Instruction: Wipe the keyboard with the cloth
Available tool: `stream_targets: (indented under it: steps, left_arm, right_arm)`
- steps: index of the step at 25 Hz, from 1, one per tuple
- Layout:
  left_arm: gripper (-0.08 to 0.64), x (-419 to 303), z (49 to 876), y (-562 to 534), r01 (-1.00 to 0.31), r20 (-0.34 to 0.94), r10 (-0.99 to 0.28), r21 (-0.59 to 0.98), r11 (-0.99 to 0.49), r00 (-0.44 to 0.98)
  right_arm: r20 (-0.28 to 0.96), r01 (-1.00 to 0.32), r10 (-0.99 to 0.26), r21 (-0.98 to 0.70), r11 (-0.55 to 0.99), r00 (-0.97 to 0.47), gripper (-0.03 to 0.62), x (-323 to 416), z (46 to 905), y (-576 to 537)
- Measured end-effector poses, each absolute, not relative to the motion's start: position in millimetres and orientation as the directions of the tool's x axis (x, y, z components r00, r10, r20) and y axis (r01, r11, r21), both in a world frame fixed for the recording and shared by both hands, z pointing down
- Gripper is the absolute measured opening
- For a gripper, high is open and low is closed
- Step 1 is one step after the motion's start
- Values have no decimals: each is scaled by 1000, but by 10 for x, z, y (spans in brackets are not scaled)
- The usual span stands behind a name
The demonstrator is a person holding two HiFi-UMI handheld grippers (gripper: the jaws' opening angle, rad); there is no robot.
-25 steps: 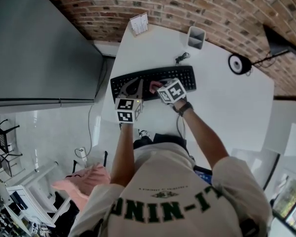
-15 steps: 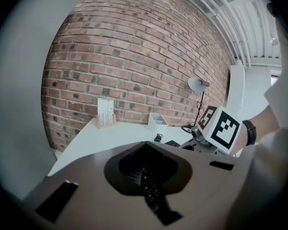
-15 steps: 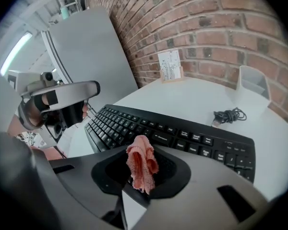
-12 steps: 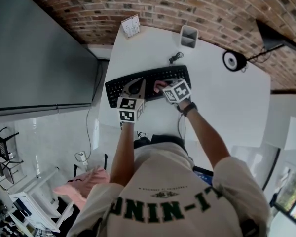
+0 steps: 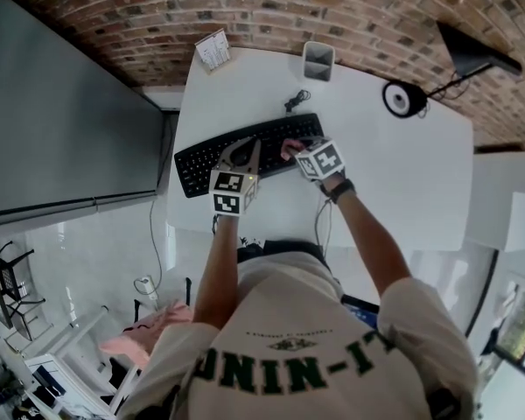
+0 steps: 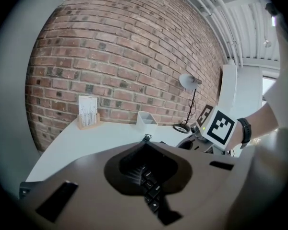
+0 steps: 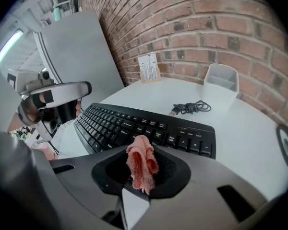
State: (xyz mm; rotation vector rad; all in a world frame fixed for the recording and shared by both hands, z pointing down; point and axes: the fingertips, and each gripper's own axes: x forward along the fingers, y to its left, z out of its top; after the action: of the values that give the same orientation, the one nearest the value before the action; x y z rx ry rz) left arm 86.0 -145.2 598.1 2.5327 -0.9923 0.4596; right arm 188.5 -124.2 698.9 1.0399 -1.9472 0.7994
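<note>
My right tool point(image 7: 142, 150) pinches the pink cloth point(image 7: 142, 169) above the black keyboard point(image 7: 134, 123). My left tool point(image 6: 146, 145) is closed and empty. The surface point(image 7: 240, 123) is white, against a brick wall point(image 7: 206, 28).

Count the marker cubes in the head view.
2. One cube is just in front of the keyboard, towards its left. The other is near the keyboard's right end, beside the cloth. None seems hidden.

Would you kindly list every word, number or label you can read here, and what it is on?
Shirt: large green lettering, upside down and creased, not reliably readable.
Card stand: print too small.
Keyboard keys: legends too blurred.
Marker cubes: square patterns only, no words.
</note>
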Motion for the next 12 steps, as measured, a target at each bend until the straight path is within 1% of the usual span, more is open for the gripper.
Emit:
stream_targets:
  steps: [12]
  left_arm:
    - [2, 1175, 6015, -1418, -658, 428, -530, 241, -713, 732]
  right_arm:
    - [852, -895, -407, -145, 421, -329, 55, 2326, 6973, -1229]
